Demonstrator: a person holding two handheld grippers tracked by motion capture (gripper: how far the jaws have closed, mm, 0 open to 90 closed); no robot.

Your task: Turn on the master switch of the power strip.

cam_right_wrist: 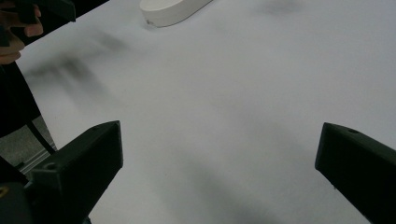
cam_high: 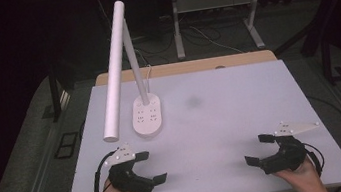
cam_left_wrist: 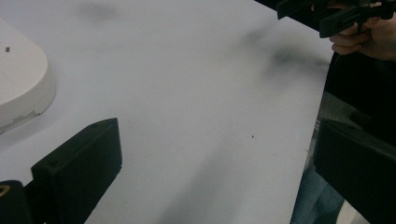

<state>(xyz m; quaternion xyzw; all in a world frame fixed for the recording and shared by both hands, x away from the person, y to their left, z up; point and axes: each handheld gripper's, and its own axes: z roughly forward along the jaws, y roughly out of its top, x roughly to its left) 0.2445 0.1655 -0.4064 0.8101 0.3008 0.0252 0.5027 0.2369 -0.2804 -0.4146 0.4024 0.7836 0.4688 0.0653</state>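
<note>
A white desk lamp [cam_high: 146, 112] stands on the pale table [cam_high: 232, 117], toward its far left part, and everything else is easiest placed from it. Its oval base [cam_high: 148, 115] sits flat on the tabletop, a thin stem rises from it, and the long tube-shaped head [cam_high: 114, 71] slopes down toward the near-left side, its lower end hanging just left of the base. There are small marks on top of the base, possibly buttons, though they are too small to be sure.

The left gripper [cam_high: 147, 167] is held just nearer than the lamp base, a little below the end of the lamp head, apart from both. Its two black jaws stand wide apart with nothing between them. In the left gripper view the edge of the lamp base [cam_left_wrist: 21, 88] lies at the left, clear of the jaws.

The right gripper [cam_high: 258, 149] is well away from the lamp, across the table by the near right corner, jaws also spread wide and empty. A hand [cam_high: 303, 175] holds it from the near edge.
</note>
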